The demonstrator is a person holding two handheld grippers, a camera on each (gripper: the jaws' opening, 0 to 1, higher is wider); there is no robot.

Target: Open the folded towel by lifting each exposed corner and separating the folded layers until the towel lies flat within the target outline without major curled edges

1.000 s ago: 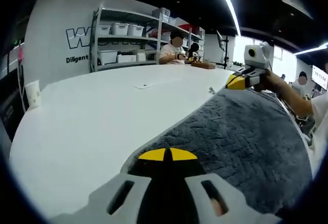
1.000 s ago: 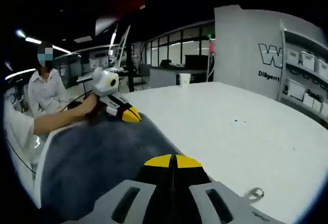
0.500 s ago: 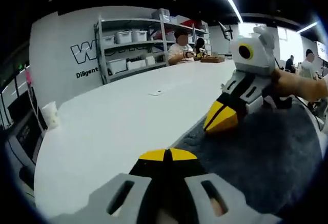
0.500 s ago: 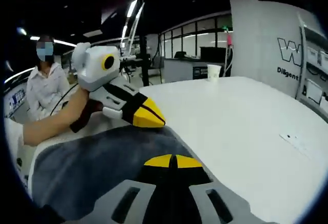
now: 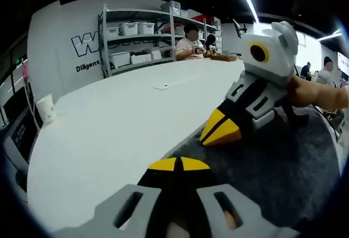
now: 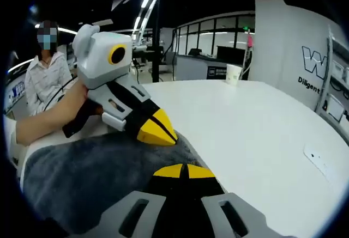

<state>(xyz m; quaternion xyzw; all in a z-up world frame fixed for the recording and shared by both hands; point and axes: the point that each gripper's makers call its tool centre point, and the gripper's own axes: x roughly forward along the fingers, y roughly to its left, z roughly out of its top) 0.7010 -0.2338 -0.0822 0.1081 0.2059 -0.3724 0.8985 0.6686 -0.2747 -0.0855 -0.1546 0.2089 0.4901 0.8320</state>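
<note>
- Closer together now: your two grippers, well apart a second ago along the towel's far edge, sit near each other at that edge.
- Left gripper [image 5: 178, 164]: yellow tips pressed together at bottom centre of the left gripper view, on the towel [image 5: 283, 172] edge; cloth between the tips cannot be confirmed.
- Right gripper [image 6: 185, 171]: tips likewise closed at bottom centre of the right gripper view, at the towel [image 6: 82, 178] border; what they pinch, if anything, is not visible.
- In the left gripper view your right gripper enters from the right, its yellow beak touching the grey pile at centre right, your hand [image 5: 313, 93] behind it.
- In the right gripper view your left gripper comes in at upper left, beak down on the towel's edge.
- Towel: dark grey, lower right of the left gripper view, lower left of the right gripper view; its edge runs diagonally past both beaks.
- Open room: bare white table [image 5: 109, 123] spreads beyond that edge. A paper cup [image 5: 45, 110] stands at the far left rim; a small flat tag [image 5: 163, 86] lies mid-table.
</note>
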